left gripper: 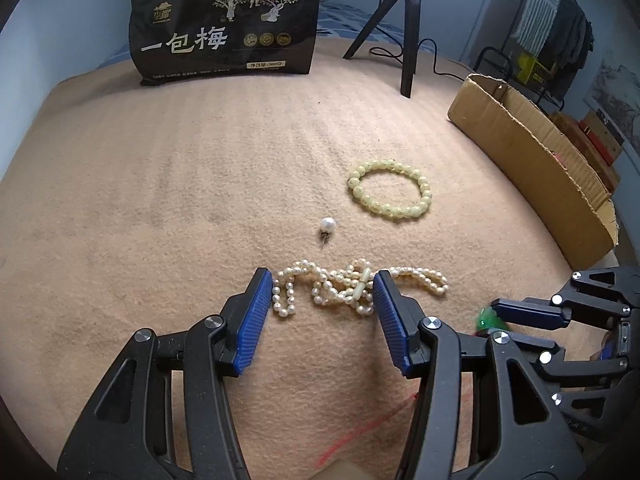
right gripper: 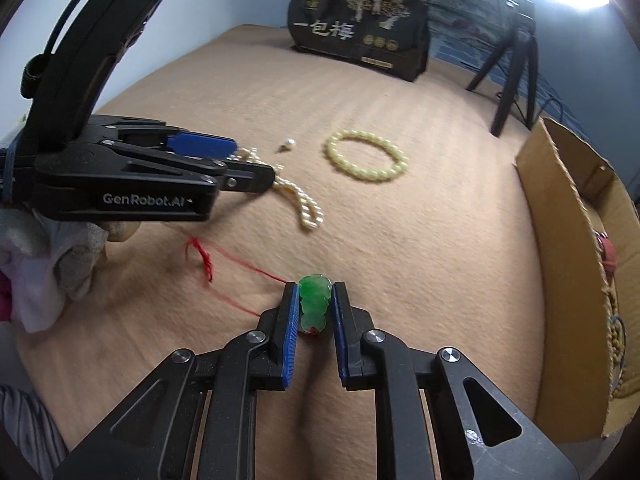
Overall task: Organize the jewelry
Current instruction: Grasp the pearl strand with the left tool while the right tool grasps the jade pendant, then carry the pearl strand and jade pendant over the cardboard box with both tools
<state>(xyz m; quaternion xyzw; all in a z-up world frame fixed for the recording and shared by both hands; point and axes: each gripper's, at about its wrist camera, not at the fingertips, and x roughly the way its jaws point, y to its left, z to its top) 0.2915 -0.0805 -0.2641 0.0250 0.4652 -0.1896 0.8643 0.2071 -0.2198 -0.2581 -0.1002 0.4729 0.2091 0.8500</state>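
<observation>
Left wrist view: left claw (left gripper: 323, 286), ribbed blue pads spread apart, straddles a tangled pearl necklace (left gripper: 352, 286) on fuzzy tan blanket (left gripper: 160, 200). Right wrist view: right claw (right gripper: 315, 294) clenched on a lobed green jade pendant (right gripper: 313, 300), red cord (right gripper: 236, 268) trailing.

Jewelry spread on the blanket (left gripper: 160, 184), box at the right edge.

Pearl necklace (left gripper: 352, 286) lies nearest, between the left gripper (left gripper: 324, 292) pads. Single earring (left gripper: 326, 228) just behind it; bead bracelet (left gripper: 390, 192) behind and right. Pendant (right gripper: 314, 304) on its cord (right gripper: 240, 264) sits right of the necklace, in the right gripper (right gripper: 314, 306). Cardboard box (left gripper: 532, 152) far right; bag (left gripper: 226, 20) and tripod (left gripper: 404, 28) at back.
</observation>
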